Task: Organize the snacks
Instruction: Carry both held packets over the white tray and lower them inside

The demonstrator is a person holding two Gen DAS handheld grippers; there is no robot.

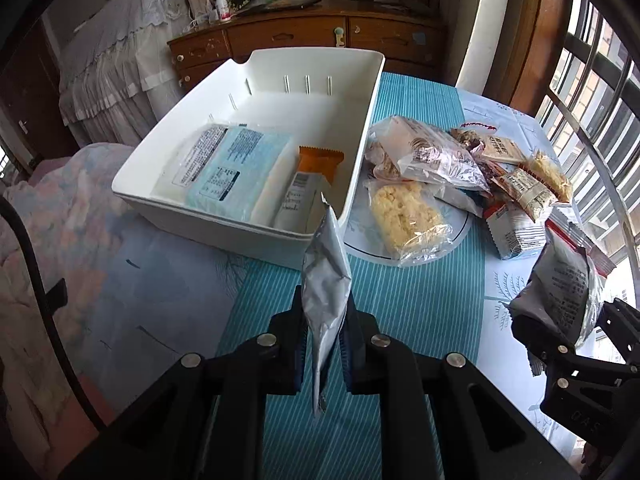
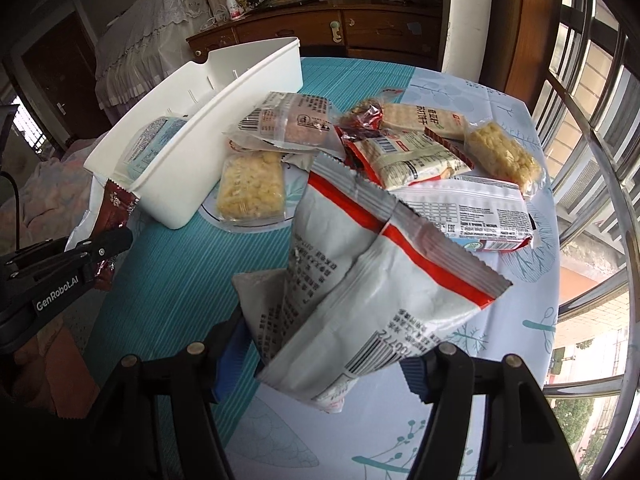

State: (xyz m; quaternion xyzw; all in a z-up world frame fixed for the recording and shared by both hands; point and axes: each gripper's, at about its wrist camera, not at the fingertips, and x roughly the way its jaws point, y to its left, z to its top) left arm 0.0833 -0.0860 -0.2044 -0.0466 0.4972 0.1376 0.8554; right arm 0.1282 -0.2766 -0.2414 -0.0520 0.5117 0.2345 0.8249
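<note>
Pinched edge-on between the left gripper's (image 1: 324,340) jaws is a slim silver-backed packet (image 1: 326,280), held above the striped tablecloth (image 1: 400,300) just short of the white bin's (image 1: 248,236) near wall; from the right wrist view its printed face looks dark red. Beyond it the bin already holds a pale blue pack (image 1: 232,168) and an orange-topped bar (image 1: 308,184), lying flat side by side. To the right, the right gripper (image 2: 320,364) is closed on a larger white bag with a red stripe (image 2: 360,272), lifted clear of the remaining snack pile (image 2: 400,152) on the table beside the bin. Judging by this, both hands are mid-transfer; the next move likely calls for carrying the slim packet over the rim and lowering it beside the bar before releasing.
</note>
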